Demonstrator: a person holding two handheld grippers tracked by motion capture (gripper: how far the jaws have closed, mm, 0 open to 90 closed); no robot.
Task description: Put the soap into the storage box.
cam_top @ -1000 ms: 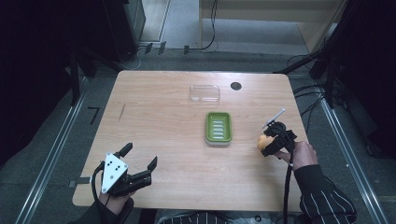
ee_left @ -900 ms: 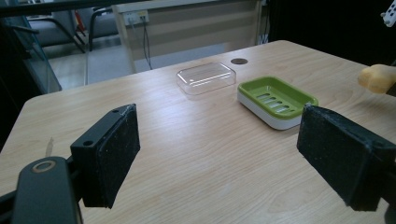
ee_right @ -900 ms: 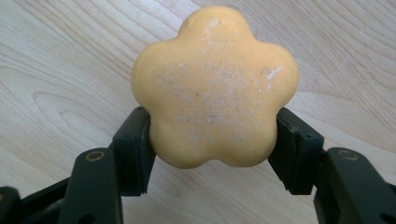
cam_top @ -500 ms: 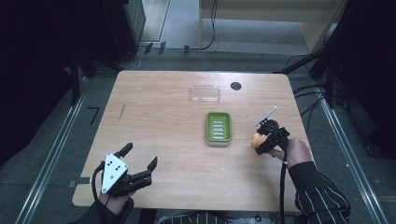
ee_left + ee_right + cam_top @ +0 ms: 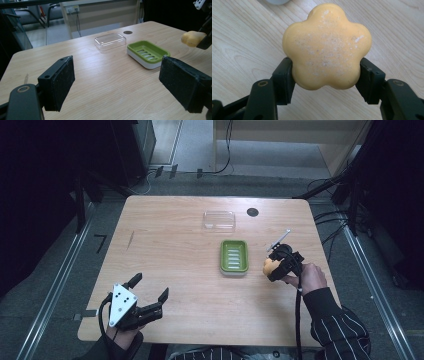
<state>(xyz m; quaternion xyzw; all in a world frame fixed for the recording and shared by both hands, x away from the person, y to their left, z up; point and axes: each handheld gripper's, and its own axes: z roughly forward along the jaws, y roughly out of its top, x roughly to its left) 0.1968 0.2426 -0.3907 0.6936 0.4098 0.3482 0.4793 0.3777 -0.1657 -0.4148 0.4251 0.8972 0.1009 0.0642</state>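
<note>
A flower-shaped yellow soap (image 5: 327, 47) sits pinched between the jaws of your right hand-held gripper (image 5: 281, 262), held above the counter (image 5: 170, 250) just off the 3 o'clock side of the green soap dish (image 5: 234, 256). The jaws press on two opposite lobes low on the bar, leaving most of it standing proud of the pads. It looks a solid, rigid cake with a dusty, matt face, probably light, and likely to turn slick or slide out if the squeeze slackens; a hold across its waist, between the lobes, seems the surest. Your right hand (image 5: 310, 277) comes in from 5 o'clock, the striped sleeve (image 5: 340, 330) behind it, the gripper angled toward 10 o'clock at the dish. The dish's slotted tray lies bare. A clear lid (image 5: 219, 220) rests at the dish's 11 o'clock, near a dark round hole (image 5: 252, 212) in the counter. Your left hand-held gripper (image 5: 149, 290) waits near the counter's 7 o'clock corner, jaws spread wide and holding nothing, pointed toward the dish.
</note>
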